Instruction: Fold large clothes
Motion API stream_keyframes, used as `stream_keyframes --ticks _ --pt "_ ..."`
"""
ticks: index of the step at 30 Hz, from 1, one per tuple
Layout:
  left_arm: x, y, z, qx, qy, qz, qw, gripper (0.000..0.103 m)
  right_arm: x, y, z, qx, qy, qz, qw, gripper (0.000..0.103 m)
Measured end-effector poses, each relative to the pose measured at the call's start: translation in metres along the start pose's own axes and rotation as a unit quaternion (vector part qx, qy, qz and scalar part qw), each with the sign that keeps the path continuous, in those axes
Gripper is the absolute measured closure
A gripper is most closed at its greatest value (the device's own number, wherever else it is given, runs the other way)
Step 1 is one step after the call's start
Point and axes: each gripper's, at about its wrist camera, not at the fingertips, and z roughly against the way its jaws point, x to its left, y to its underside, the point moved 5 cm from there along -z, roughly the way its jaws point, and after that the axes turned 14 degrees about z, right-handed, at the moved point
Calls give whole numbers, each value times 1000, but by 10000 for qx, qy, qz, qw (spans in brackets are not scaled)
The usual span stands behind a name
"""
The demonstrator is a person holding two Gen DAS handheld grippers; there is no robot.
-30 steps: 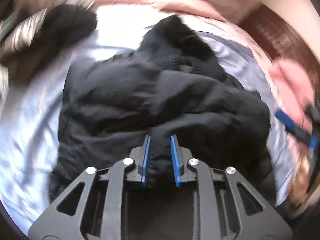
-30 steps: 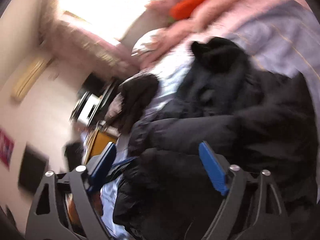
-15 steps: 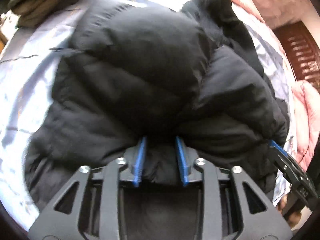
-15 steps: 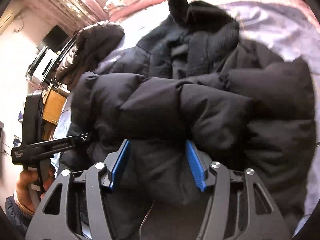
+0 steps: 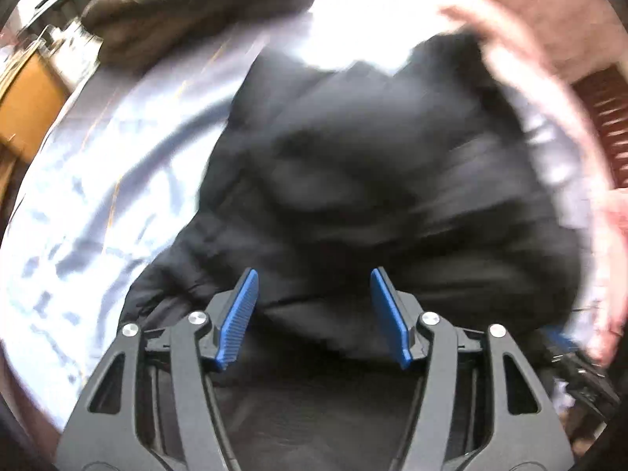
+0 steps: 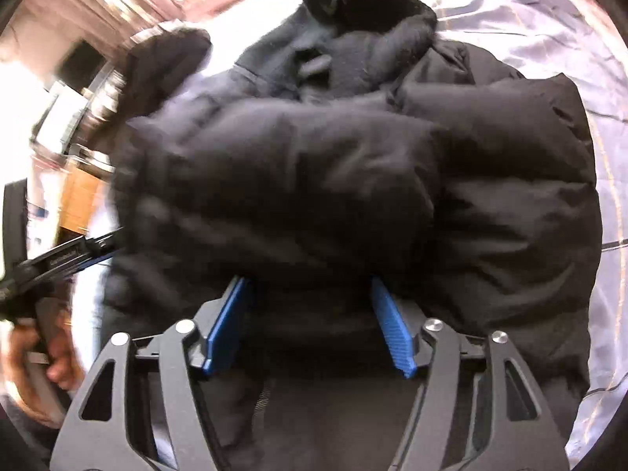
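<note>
The left gripper [image 5: 314,316], black-framed with blue ribbed pads, points steeply down; its jaws stand well apart and have just been opening. A fold of the black padded puffer jacket [image 5: 376,180] bulges between the pads, but neither pad presses on it. From there the jacket spreads toward 12 o'clock over the pale lilac bed sheet [image 5: 102,196], which lies bare from 8 to 11 o'clock. A dark brownish garment [image 5: 165,11] lies at 11 o'clock, apart from the jacket. This view is blurred.

The right gripper [image 6: 310,324], of the same build, also points steeply down. Its jaws are wide and have just been opening, the pad tips sunk against the jacket's [image 6: 333,172] lower roll; whether they clamp it cannot be told. The jacket lies bundled on the sheet [image 6: 581,51], sleeve folded across the body, fleecy collar at 12 o'clock. At 8 o'clock a hand [image 6: 43,349] holds the other gripper's handle.
</note>
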Motion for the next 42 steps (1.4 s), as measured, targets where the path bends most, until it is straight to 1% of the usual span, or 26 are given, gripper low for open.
stream_keyframes --ticks 3,4,6,7,9,10,11,12,15,16,17,19,20,22,24,25,27,28,29,30,31,32,34,38,40,42 --pt "-42 -4 43 -619 931 -436 9928 35 4 -10 41 -543 -934 -284 9937 18" --pt "-60 -4 45 -582 1289 -573 9883 35 1 -19 56 -806 -1107 -371 9899 12" --pt "-86 -1 31 -338 1604 -811 9831 35 -5 -38 75 -1171 -1022 -461 9868 4" --pt "-95 4 22 -193 1599 -938 9825 35 -11 -51 82 -1297 -865 -490 9866 1" --pt "-118 23 -16 535 1724 -1166 9766 35 -23 -72 87 -1362 -579 -575 9873 1" --pt "-122 33 -41 939 1681 -1147 9746 35 -33 -89 84 -1363 -400 -581 9881 1" --pt "-121 40 -62 1113 1445 -1120 9768 34 -42 -108 77 -1339 -217 -583 9890 1" --pt "-119 46 -81 1228 1241 -1120 9782 33 -50 -121 72 -1344 -100 -599 9891 1" --pt "-126 51 -104 1293 1078 -1313 9769 32 -77 -177 39 -1229 329 -616 9900 1" --pt "-125 51 -103 1334 1074 -1272 9770 33 -85 -196 23 -1197 256 -740 9897 1" --pt "-125 50 -105 1373 1084 -1242 9767 33 -92 -215 6 -1168 -57 -995 9881 1" --pt "-127 52 -109 1364 1125 -1318 9754 33 -98 -243 -22 -1276 -920 -1602 9745 1" --pt "-125 52 -113 1364 1148 -1339 9748 33 -99 -257 -37 -1387 -1489 -1940 9596 1" --pt "-121 53 -109 1375 1180 -1379 9737 33 -100 -278 -66 -1349 -2054 -2331 9409 1" --pt "-119 53 -114 1380 1201 -1397 9731 33 -102 -291 -97 -1296 -2237 -2674 9283 1" --pt "-120 54 -115 1366 1204 -1404 9732 33 -106 -295 -115 -1333 -2345 -2939 9170 1" --pt "-113 59 -110 1335 1191 -1459 9730 34 -119 -296 -137 -1339 -2165 -3254 9107 2" --pt "-113 59 -110 1324 1192 -1494 9726 34 -134 -294 -143 -1352 -1767 -3417 9131 6" --pt "-112 60 -111 1325 1209 -1503 9722 34 -148 -291 -144 -1432 -1432 -3594 9109 18" --pt "-112 59 -111 1336 1228 -1488 9721 34 -164 -285 -141 -1621 -1234 -3817 9015 25" --pt "-112 59 -111 1347 1242 -1474 9720 34 -172 -281 -137 -1733 -1216 -3908 8958 57" --pt "-112 58 -111 1359 1261 -1466 9717 34 -178 -279 -127 -1935 -1221 -3835 8948 95" --pt "-112 58 -112 1356 1270 -1482 9714 34 -176 -282 -100 -2296 -1136 -3406 9046 95" --pt "-112 58 -115 1377 1285 -1444 9714 34 -148 -277 -26 -2899 -1767 -2970 8925 96" --pt "-111 55 -116 1428 1327 -1362 9713 34 -120 -270 24 -3059 -2159 -2549 8916 96" --pt "-108 51 -115 1514 1466 -1163 9706 34 -74 -247 81 -3126 -2417 -1816 9005 96"
